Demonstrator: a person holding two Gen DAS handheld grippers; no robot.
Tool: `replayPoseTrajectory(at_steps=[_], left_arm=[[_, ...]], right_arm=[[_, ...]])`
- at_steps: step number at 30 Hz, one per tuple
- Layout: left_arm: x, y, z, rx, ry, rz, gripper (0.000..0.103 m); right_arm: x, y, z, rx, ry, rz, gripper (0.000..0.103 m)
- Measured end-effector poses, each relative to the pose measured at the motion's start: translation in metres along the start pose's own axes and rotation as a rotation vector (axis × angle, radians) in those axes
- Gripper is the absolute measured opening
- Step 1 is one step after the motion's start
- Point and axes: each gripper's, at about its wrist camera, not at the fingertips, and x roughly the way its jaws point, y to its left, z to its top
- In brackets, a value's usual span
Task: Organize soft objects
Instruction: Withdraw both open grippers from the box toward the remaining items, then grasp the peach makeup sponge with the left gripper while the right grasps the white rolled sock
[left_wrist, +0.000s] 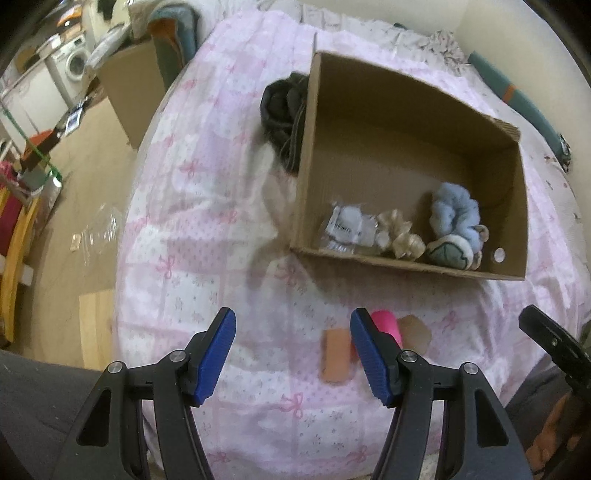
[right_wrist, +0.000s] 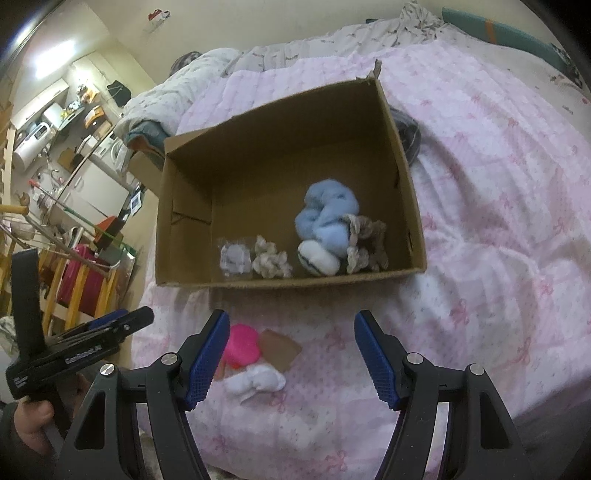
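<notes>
An open cardboard box (left_wrist: 388, 122) (right_wrist: 184, 221) sits on the pink bedspread. Inside lie a blue fluffy scrunchie (left_wrist: 456, 214) (right_wrist: 327, 214), a beige scrunchie (left_wrist: 400, 238) (right_wrist: 271, 258), a small clear packet (left_wrist: 347, 223) (right_wrist: 234, 258), a white and green soft toy (left_wrist: 450, 253) (right_wrist: 317, 258) and a brown knitted piece (right_wrist: 367, 243). In front of the box lie a pink soft object (left_wrist: 386, 325) (right_wrist: 242, 345), brown pieces (left_wrist: 417, 330) (right_wrist: 280, 347), an orange piece (left_wrist: 336, 356) and a white sock (right_wrist: 256, 382). My left gripper (left_wrist: 291, 350) is open and empty. My right gripper (right_wrist: 291, 354) is open and empty.
A dark garment (left_wrist: 284, 110) (right_wrist: 408, 136) lies against the box's far side. The bedspread (left_wrist: 207, 229) (right_wrist: 498, 221) ends at a wooden floor (left_wrist: 85, 206) on the left, with another cardboard box (left_wrist: 129, 85) and furniture there.
</notes>
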Motion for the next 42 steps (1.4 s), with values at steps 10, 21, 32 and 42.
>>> replayPoseTrajectory(at_steps=[10,21,32,42], left_arm=[[0.032,0.013,-0.008,-0.099,0.141,-0.048,0.061],[0.078,-0.015,-0.022,-0.05,0.3,-0.117,0.043],[0.09,-0.036,-0.028,0.045,0.298,-0.075,0.006],[0.046,-0.014,-0.01,-0.068,0.182,-0.09,0.006]], right_arm=[[0.013,-0.008,-0.004,0.044,0.056,-0.021,0.074],[0.028,-0.017,-0.004,0.098,0.108,-0.028,0.074],[0.034,-0.016,-0.005,0.093,0.132,-0.032,0.074],[0.069,0.027,-0.023,-0.102,0.286,0.005,0.074]])
